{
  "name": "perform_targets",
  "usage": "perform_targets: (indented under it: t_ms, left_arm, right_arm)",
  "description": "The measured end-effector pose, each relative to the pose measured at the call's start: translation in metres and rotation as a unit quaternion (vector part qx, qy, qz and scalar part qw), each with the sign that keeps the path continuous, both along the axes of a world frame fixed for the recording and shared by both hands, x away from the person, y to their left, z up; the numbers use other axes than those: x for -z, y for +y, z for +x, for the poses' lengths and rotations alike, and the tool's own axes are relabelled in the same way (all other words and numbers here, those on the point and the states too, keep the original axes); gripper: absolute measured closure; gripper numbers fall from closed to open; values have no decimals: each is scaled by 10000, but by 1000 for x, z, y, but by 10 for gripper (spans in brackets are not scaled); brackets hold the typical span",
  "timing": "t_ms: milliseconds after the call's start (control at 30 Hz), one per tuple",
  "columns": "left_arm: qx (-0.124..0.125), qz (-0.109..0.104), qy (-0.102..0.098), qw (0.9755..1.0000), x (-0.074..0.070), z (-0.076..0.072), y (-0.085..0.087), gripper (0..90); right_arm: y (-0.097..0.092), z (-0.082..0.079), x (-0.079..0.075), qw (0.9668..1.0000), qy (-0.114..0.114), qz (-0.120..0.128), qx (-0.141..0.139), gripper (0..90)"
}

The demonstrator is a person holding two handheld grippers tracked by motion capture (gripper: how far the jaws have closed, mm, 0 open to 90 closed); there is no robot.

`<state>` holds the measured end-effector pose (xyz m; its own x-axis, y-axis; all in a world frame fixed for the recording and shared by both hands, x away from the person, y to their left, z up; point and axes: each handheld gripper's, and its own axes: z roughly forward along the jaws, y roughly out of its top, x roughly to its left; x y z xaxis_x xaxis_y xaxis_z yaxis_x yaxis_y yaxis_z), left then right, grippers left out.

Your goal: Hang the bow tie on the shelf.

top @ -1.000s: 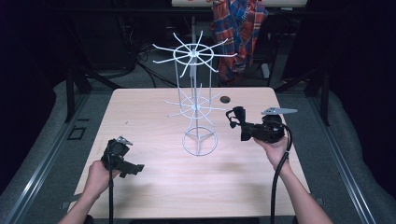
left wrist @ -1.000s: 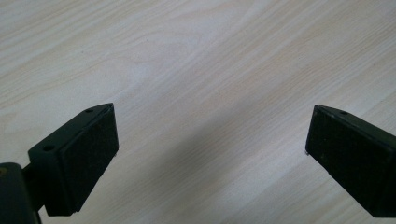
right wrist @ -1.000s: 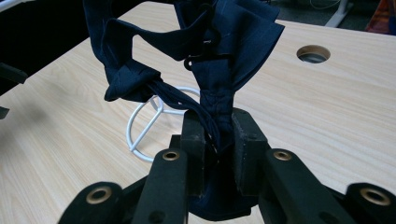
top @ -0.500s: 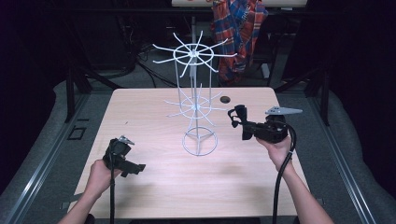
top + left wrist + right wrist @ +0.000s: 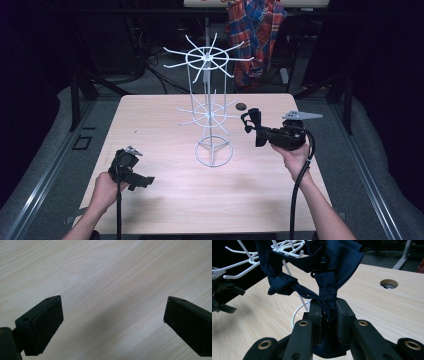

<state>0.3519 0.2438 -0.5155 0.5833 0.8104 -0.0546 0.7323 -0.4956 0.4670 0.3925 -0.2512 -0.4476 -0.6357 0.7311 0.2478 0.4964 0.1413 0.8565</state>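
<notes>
Dark navy cloth [image 5: 329, 277], bunched and knotted with a thin cord or strap running through it, is pinched between the jaws of the right gripper [image 5: 328, 312], which are closed tight on its narrow gathered neck while the loose folds fan out above them. In the high view that right gripper [image 5: 252, 127] is held off the table to the right of the white wire rack [image 5: 210, 112], its jaws turned toward the rack's lower ring of prongs and near them; whether the cloth touches a prong cannot be told. The rack stands upright near the middle of the pale wooden table [image 5: 165, 200], with a round base hoop, a lower ring of prongs and a wider upper ring. A small round hole [image 5: 241, 106] in the tabletop lies just behind and to the right of the rack. The left gripper [image 5: 131, 172] sits low, well to the front left of the rack, and in its own view its jaws stand wide apart over bare wood with nothing between the pads [image 5: 48, 322].
</notes>
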Motion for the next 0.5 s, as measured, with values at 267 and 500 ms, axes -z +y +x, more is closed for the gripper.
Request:
perform_targets:
  t_ms: [267, 500]
  left_arm:
    - [-48, 11, 7, 10000, 0, -3, 3, 26]
    - [-101, 10, 13, 9999, 0, -5, 7, 27]
  right_arm:
    - [1, 6, 3, 9999, 94, -9, -38, 770]
    - [2, 11, 5, 9998, 217, 9, -33, 769]
